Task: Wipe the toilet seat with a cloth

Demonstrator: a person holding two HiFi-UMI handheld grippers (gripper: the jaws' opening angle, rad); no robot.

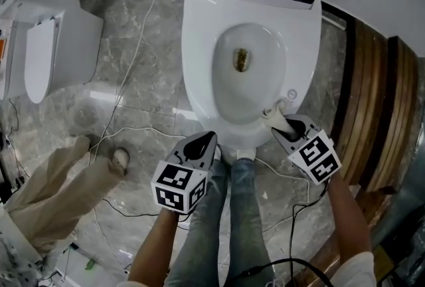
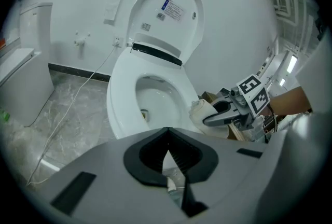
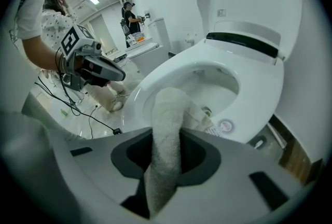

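1. The right claw (image 3: 166, 158) was clamped on a cloth (image 3: 167, 114), which stuck out ahead of its jaws as a rolled strip.
2. The toilet seat (image 1: 199, 60) lay just ahead of and below that claw. Its long axis ran away toward the raised lid (image 3: 259, 0). The cloth's end was over the near rim; whether it touched was unclear.
3. The left claw (image 1: 210, 137), shut and empty, hung to the right claw's left by the seat's front edge.
4. Cables (image 1: 136, 46) crossed the floor beyond the left claw, and nothing seemed to block the rim.

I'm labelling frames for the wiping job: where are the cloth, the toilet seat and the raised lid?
cloth (image 3: 167, 129): right gripper view, on its bunched middle.
toilet seat (image 1: 198, 46): head view, on the ring beside the bowl.
lid (image 2: 181, 28): left gripper view, on its inner face.
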